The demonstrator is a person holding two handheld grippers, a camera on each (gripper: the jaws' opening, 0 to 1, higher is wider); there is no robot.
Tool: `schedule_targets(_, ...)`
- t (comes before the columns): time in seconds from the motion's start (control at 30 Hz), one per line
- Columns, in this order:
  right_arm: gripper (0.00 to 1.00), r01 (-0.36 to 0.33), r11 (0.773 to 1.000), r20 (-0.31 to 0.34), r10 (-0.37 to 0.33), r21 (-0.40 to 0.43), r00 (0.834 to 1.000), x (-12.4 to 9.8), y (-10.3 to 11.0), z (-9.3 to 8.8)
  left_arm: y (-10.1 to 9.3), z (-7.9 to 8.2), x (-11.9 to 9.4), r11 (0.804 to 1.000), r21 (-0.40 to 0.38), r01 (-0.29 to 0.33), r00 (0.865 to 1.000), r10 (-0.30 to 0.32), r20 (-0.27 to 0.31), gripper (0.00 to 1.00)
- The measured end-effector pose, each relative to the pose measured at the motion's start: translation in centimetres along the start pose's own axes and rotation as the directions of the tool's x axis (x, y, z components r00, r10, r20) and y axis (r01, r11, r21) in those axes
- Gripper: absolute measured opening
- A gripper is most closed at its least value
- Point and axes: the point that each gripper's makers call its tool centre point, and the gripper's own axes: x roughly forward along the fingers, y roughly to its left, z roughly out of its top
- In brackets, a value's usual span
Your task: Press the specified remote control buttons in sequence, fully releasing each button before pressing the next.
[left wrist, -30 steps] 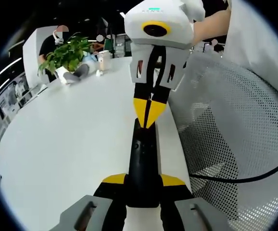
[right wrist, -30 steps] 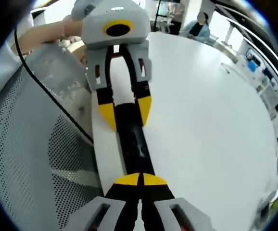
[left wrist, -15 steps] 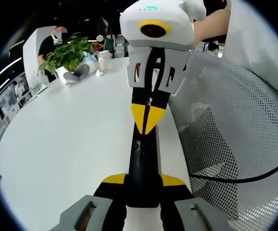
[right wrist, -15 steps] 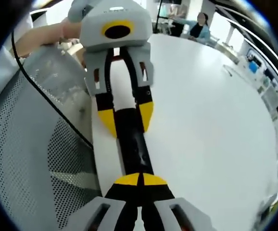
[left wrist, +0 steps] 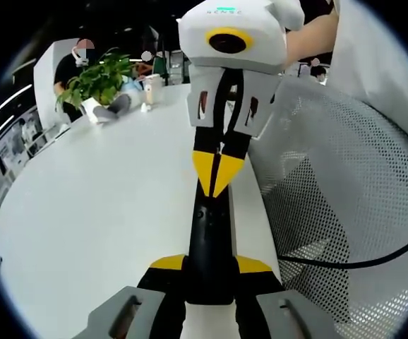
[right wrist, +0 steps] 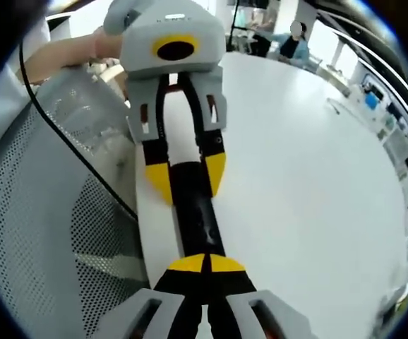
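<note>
A slim black remote (left wrist: 210, 233) lies lengthwise along the white table's edge. My left gripper (left wrist: 211, 265) is shut on its near end, one yellow fingertip on each side. In the right gripper view the same grip shows from the far side: the left gripper (right wrist: 186, 178) clamps the remote (right wrist: 195, 215). My right gripper (right wrist: 205, 263) is shut, its joined yellow tips resting on top of the remote. In the left gripper view the right gripper (left wrist: 218, 175) comes down from above, its shut tips on the remote's far part. The tips hide the buttons beneath them.
The white table (left wrist: 98, 205) stretches left, with a potted plant (left wrist: 98, 78) and a cup (left wrist: 152, 88) at its far end, where people sit. A white mesh chair (left wrist: 345, 212) with a black cable (left wrist: 352, 263) across it stands close to the table's edge.
The two grippers have drawn very slightly closer along the remote. The left grip on the remote holds and the right tips stay shut.
</note>
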Motion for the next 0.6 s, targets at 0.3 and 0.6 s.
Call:
schedule_targets(0.3, 0.00, -0.013, 0.999, 0.002, 0.014, -0.047, 1.000, 0.37, 0.19, 0.43, 0.01, -0.01, 0.01, 1.000, 0.000, 0.001, 1.000, -0.001, 0.002, 0.24)
schedule_targets(0.6, 0.00, -0.024, 0.997, -0.011, 0.023, -0.076, 1.000, 0.60, 0.16, 0.45, -0.01, 0.00, -0.01, 1.000, -0.001, 0.001, 1.000, -0.001, 0.003, 0.24)
